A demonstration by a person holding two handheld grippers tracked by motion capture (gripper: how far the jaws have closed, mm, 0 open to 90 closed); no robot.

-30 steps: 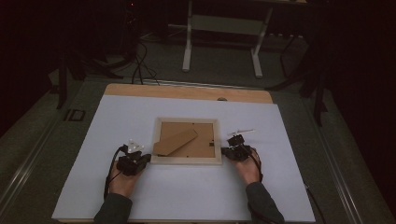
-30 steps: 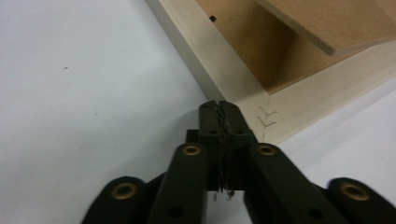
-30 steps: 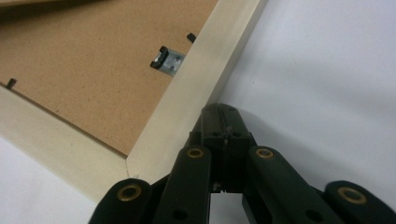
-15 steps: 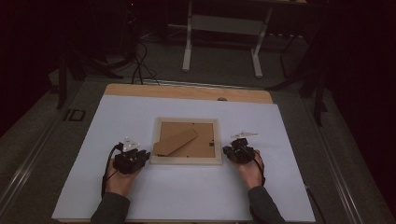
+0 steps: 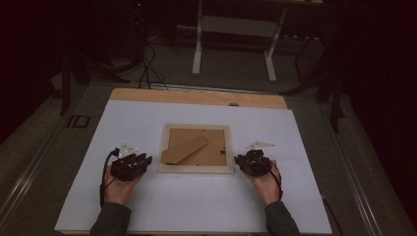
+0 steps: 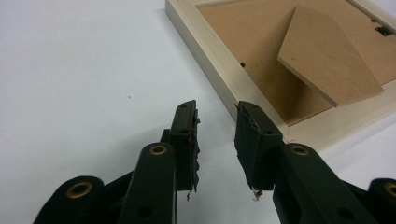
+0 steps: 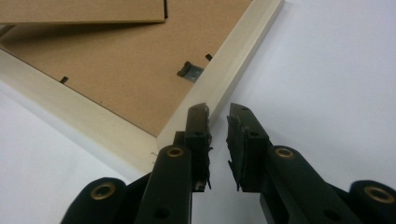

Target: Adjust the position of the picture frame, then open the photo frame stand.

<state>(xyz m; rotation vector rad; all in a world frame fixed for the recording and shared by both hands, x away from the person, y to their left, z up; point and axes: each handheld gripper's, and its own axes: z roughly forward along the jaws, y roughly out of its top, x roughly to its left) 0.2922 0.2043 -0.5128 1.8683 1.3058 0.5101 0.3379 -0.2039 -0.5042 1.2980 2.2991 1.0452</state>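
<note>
A pale wooden picture frame (image 5: 196,169) is laid face down near the middle of the white counter (image 5: 147,206), its brown backing board (image 6: 243,42) turned up. A fold-out stand flap (image 5: 185,150) is seen lying slantwise on that board, and a small metal clip (image 7: 191,71) is fixed at the board's edge beside the frame's rail.

The left tool (image 5: 131,166) is held in the person's left hand (image 5: 117,189), just off the frame's near left corner. In the left gripper view its 2 jaws have just been opening; a clear gap is seen between them and nothing is gripped, with the frame's corner just beyond the tips.

The right tool (image 5: 252,163) is held in the right hand (image 5: 266,183), close to the frame's near right corner. Its jaws have also just been opening; a narrower gap is shown, nothing is held, and the frame's rail lies just ahead of the tips (image 7: 217,119).
</note>
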